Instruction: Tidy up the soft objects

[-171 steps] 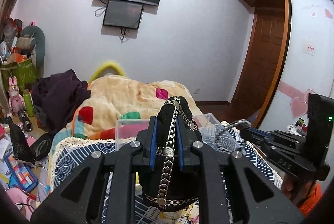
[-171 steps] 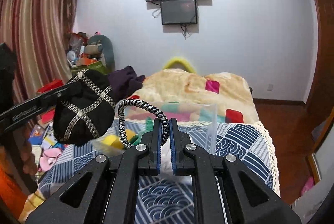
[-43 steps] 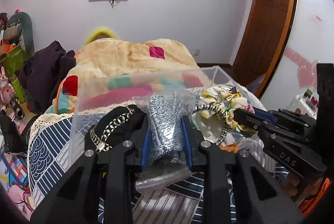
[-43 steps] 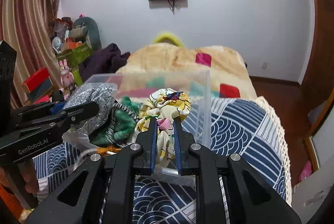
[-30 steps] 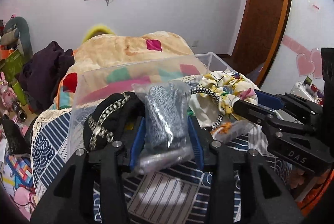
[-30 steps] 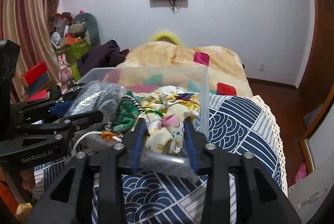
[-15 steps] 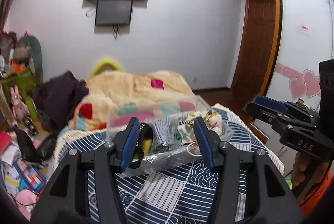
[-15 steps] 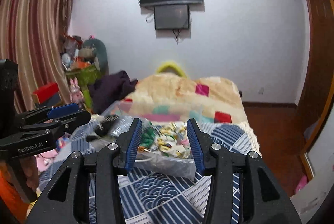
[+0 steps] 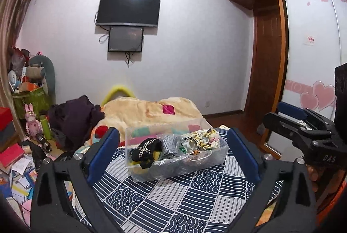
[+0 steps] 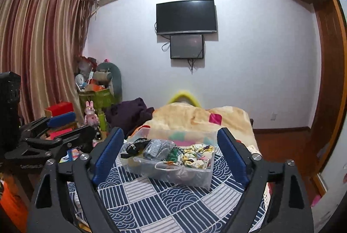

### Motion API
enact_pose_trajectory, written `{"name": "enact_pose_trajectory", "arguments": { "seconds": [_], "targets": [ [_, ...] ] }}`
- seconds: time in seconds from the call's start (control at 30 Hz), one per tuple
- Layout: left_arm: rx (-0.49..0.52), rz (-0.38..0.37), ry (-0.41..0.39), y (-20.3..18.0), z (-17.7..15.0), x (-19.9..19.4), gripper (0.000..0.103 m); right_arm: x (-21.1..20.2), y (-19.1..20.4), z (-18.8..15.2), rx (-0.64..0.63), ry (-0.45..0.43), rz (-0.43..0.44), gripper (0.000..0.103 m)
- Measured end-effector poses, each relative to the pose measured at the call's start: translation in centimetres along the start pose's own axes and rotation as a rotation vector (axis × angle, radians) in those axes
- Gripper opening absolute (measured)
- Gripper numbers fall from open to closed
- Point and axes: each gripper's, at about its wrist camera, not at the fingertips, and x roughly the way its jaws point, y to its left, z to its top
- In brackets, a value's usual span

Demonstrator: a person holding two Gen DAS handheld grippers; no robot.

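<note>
Left wrist view: the clear bin sits on the bed's blue patterned cover, holding the black chained pouch, silver bag and floral scrunchie. Both the left gripper and right gripper hang above with jaws spread, empty. Sorting looks finished; next, check for strays.

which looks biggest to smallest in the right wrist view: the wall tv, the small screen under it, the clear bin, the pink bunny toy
1. Clear bin, though it is much nearer the camera, so its true rank against the TV is unsure.
2. Wall TV.
3. Small screen.
4. Pink bunny toy.
</note>
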Motion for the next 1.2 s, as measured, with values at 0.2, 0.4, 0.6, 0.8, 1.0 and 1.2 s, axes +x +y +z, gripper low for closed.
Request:
{"name": "enact_pose_trajectory", "arguments": {
  "seconds": [0.2, 0.4, 0.6, 0.8, 1.0, 1.2],
  "targets": [
    [0.023, 0.023, -0.010, -0.2, -0.7, -0.7, 0.103, -0.3, 0.5, -0.6, 0.000, -0.012, -0.012, 0.103],
    [0.010, 0.030, -0.012, 0.0, -1.1, -0.5, 0.103, -0.7, 0.6, -1.3, -0.007, -0.010, -0.025, 0.103],
    [0.001, 0.036, -0.017, 0.3, -1.1, -0.5, 0.103, -0.7, 0.5, -1.6, -0.001, -0.003, -0.028, 0.103],
    [-0.004, 0.043, -0.008, 0.6, -1.1, -0.1, 0.103, -0.8, 0.4, -1.6, 0.000, -0.007, -0.033, 0.103],
    [-0.007, 0.044, -0.002, 0.6, -1.3, 0.1, 0.103, -0.9, 0.2, -1.7, 0.009, -0.005, -0.033, 0.103],
    [-0.001, 0.042, -0.001, 0.6, -1.2, 0.0, 0.103, -1.0, 0.1, -1.6, 0.009, -0.005, -0.040, 0.103]
  ]
}}
